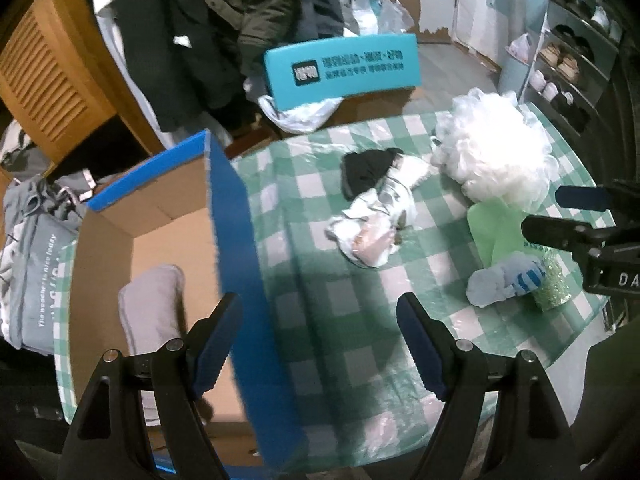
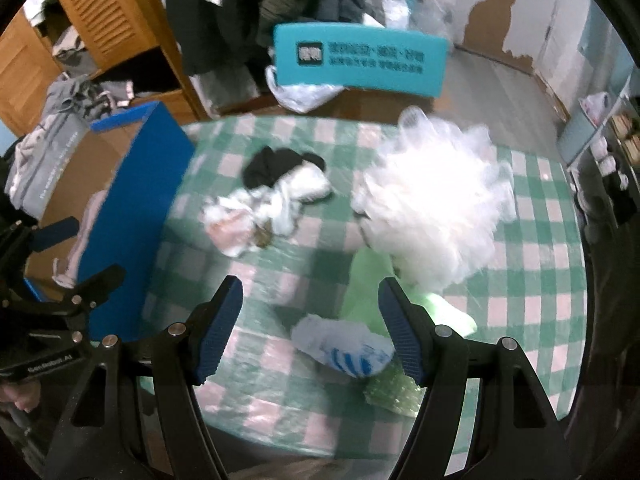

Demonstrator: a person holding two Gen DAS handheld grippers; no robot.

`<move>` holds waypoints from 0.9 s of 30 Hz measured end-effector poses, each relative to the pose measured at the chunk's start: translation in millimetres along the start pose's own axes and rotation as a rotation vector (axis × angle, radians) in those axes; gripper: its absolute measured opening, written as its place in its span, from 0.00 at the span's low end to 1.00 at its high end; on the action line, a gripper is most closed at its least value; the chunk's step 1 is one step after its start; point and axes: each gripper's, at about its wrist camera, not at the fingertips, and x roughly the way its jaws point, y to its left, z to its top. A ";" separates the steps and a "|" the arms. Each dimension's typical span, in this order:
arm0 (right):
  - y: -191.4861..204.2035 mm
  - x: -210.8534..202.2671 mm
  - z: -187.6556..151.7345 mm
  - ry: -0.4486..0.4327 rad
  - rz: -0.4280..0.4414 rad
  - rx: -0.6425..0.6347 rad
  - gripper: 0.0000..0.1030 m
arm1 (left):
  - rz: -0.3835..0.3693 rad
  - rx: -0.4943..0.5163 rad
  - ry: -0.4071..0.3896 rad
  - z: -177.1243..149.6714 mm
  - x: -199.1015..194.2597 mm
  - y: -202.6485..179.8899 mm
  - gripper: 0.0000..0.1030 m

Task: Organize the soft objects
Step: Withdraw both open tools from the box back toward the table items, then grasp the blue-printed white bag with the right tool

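One pale cloth [image 1: 154, 312] is lying in the box [image 1: 236, 216]; four soft items are waiting while both hand-held grippers, left [image 1: 320, 344] and right [image 2: 310, 328], are hovering released.

cluttered room behind a checked table

louvred wooden cabinet [image 1: 48, 80] at left, dark coats [image 1: 208, 20] hanging, teal chair back [image 2: 360, 60], grey floor [image 2: 492, 88], peeling wall [image 2: 500, 12], shoe rack [image 1: 576, 64] at right.

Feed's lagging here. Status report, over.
Both tongs open, empty: left, right. Striped sock beneath right. Towel already in box. Nothing blocking.
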 end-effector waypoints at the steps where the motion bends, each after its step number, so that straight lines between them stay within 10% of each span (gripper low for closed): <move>1: -4.1 4.4 -2.6 0.013 -0.005 0.004 0.69 | -0.012 0.002 0.009 0.6 4.3 -2.7 0.78; 27: -20.0 80.1 -39.8 0.235 -0.026 -0.064 0.69 | -0.086 0.004 0.165 -1.6 62.9 -35.0 0.78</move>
